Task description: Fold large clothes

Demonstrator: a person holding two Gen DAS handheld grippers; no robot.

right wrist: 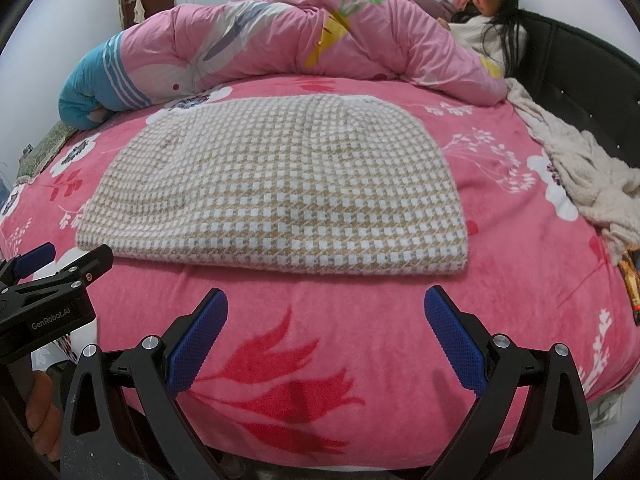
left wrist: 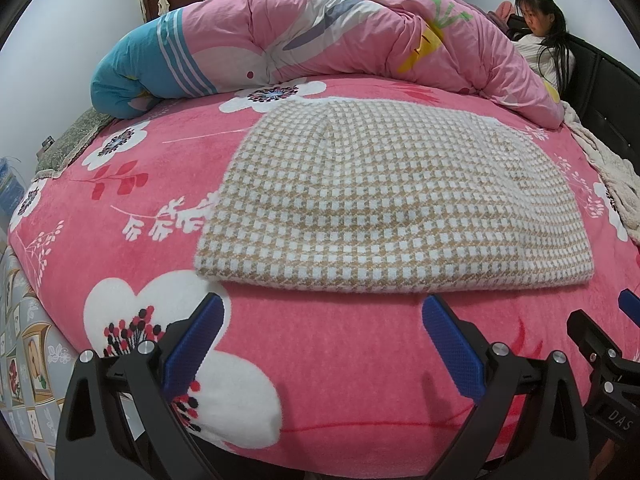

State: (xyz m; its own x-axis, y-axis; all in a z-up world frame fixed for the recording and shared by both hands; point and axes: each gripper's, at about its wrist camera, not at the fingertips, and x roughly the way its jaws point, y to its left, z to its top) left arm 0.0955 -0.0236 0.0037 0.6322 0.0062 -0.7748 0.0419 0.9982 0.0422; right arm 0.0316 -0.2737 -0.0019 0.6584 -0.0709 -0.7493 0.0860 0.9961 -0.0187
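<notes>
Left gripper (left wrist: 320,312) and right gripper (right wrist: 326,306) both have jaws spread wide, nothing between the blue pads (left wrist: 194,346), hovering side by side over the near edge of the pink bedspread (left wrist: 360,360). Just beyond the fingertips, not touching, the checked sweater (left wrist: 392,200) lies flat and folded into a rough rectangle mid-bed, its thick folded edge facing the grippers. Behind it a bunched pink duvet (left wrist: 320,36), a cream blanket (right wrist: 580,168) at right, a person (right wrist: 488,12) sitting against the dark headboard (right wrist: 580,72).
</notes>
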